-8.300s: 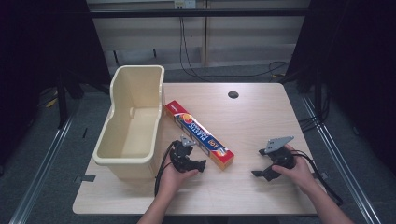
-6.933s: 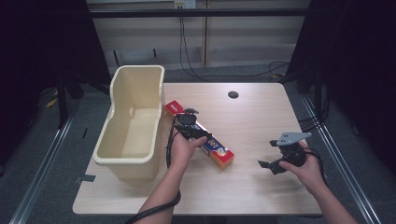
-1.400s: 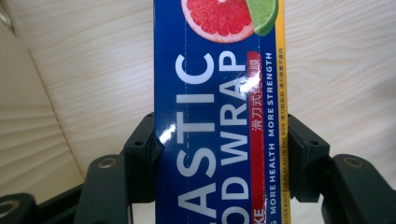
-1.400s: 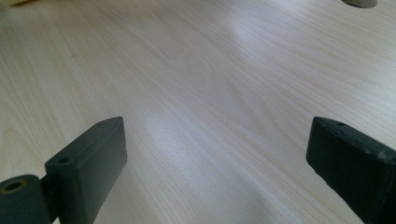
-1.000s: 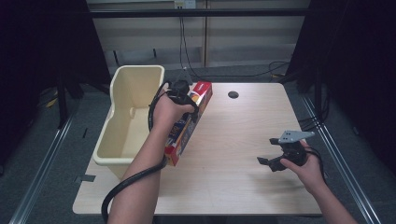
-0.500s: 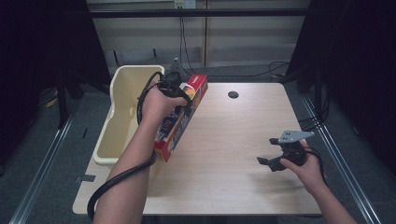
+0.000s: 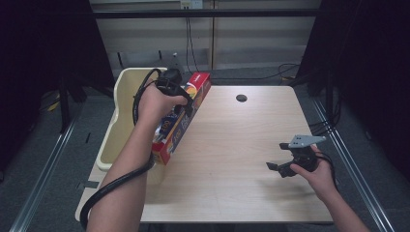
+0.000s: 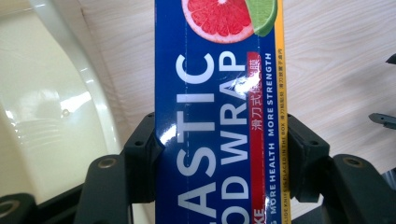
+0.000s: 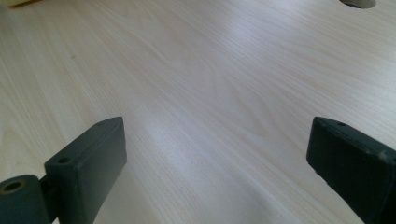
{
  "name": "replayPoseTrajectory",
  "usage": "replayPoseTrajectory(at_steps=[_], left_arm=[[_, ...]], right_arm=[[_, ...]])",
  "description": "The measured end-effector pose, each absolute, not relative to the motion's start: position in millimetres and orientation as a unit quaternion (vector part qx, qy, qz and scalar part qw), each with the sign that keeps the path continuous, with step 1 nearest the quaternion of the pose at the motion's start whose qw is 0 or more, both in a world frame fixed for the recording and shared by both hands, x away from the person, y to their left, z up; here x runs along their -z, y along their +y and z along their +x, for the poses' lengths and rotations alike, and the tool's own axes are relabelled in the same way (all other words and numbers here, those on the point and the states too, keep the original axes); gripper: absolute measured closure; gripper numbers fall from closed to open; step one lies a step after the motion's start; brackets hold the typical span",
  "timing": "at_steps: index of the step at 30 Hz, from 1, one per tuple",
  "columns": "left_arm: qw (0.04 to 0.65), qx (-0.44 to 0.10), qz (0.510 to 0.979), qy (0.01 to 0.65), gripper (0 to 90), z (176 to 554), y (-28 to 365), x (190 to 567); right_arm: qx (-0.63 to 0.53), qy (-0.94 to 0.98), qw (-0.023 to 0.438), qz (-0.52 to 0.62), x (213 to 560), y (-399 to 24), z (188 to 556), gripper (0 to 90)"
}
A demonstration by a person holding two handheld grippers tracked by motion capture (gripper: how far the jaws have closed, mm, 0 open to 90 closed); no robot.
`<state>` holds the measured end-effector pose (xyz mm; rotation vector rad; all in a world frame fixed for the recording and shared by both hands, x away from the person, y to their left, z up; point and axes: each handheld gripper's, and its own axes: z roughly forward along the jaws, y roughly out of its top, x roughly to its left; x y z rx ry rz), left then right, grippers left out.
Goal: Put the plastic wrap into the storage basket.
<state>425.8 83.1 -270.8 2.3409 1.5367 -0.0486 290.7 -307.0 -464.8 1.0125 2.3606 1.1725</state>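
Note:
A long blue and red plastic wrap box (image 7: 173,139) hangs tilted in the air over the table's left edge, beside the right rim of a cream plastic bin (image 7: 108,141). My left gripper (image 7: 181,103) is shut on the box across its width, nearer its far end. In the left gripper view the box (image 8: 219,93) runs up between the two jaws of my left gripper (image 8: 219,156), and the bin (image 8: 51,107) lies to its left. My right gripper (image 7: 276,155) rests low over the table at the front right, open with nothing in it; in its own view the right gripper (image 9: 217,154) has bare wood between its jaws.
The light wooden table (image 7: 232,145) has a round cable hole (image 7: 241,98) near its far edge, seen at the top of the right gripper view as the cable hole (image 9: 357,2). The left gripper's black cable (image 7: 111,186) trails under the forearm. Metal rails run along both sides on the floor.
My left gripper closed on the box where it lay on the table, lifted it and carried it left toward the bin. The right gripper shifted slightly right early on, then stayed still.

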Motion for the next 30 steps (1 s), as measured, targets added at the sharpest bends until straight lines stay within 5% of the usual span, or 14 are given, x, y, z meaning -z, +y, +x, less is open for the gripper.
replayPoseTrajectory(at_steps=[30], left_arm=[[0.175, 0.005, 0.802, 0.572, 40.6, 421, 119, 242]], right_arm=[[-0.408, 0.828, 0.156, 0.352, 465, -305, 290, 4.7]])
